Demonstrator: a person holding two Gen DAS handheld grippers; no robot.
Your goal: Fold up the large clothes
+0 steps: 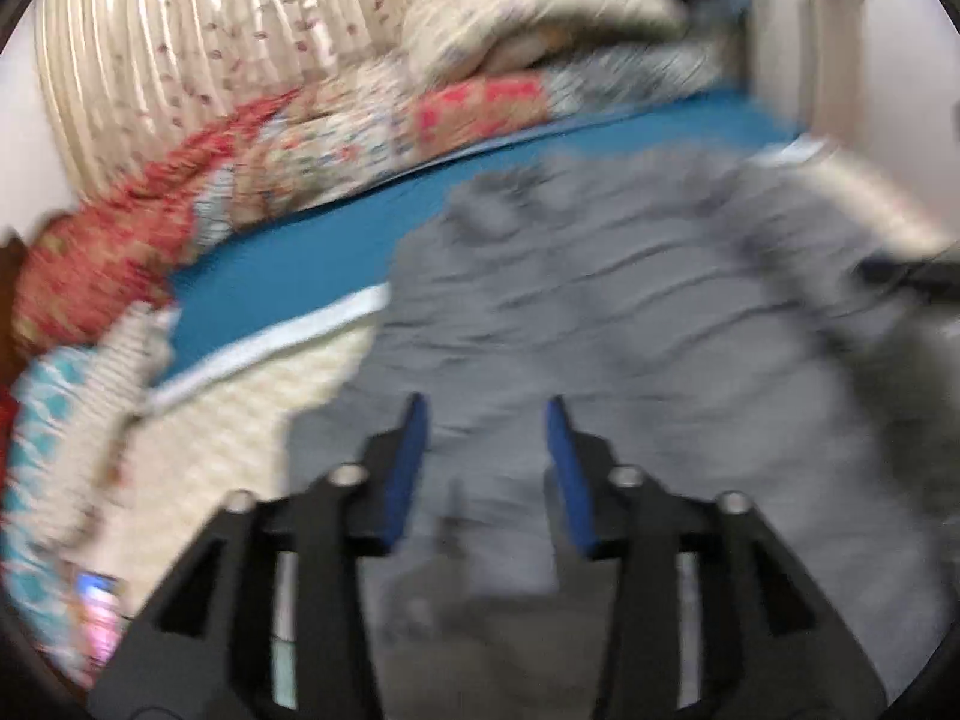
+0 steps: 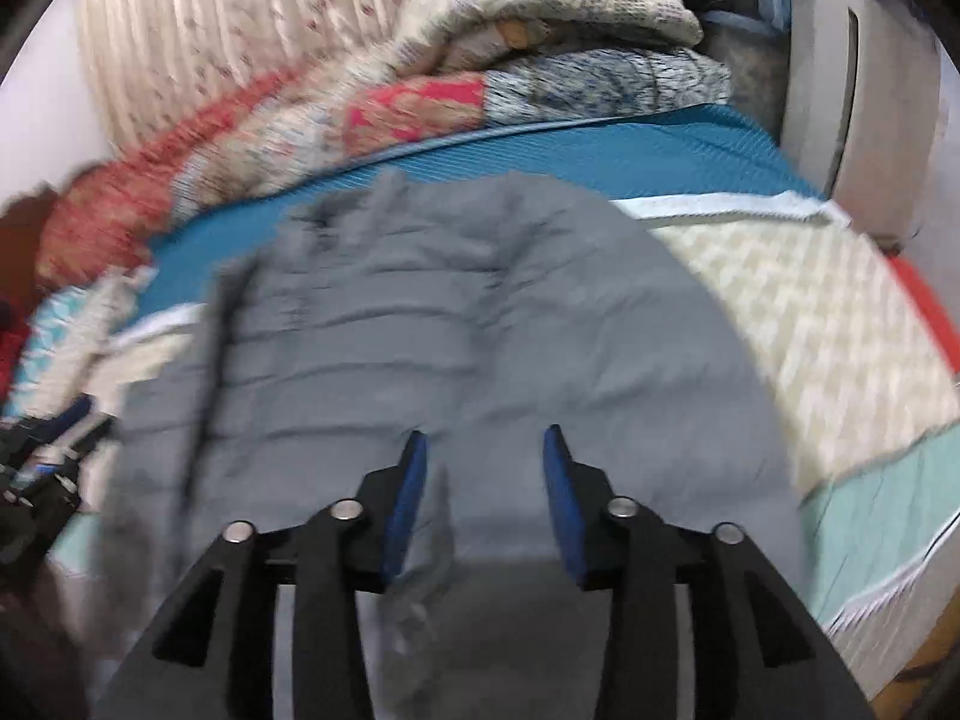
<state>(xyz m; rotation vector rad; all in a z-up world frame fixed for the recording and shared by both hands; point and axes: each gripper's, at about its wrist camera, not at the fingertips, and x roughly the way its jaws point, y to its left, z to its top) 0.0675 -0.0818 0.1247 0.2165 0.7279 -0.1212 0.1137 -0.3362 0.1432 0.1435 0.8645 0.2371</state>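
Observation:
A large grey quilted jacket lies spread on the bed, its collar end toward the far side. It also shows in the right wrist view. My left gripper is open just above the jacket's near part, with nothing between its blue pads. My right gripper is open above the jacket's near edge, also empty. The left gripper's black body shows at the left edge of the right wrist view. Both views are motion-blurred.
The jacket rests on a cream patterned bedspread over a blue sheet. Folded quilts and blankets are stacked along the far side against a curtain. A white appliance or cabinet stands at the far right.

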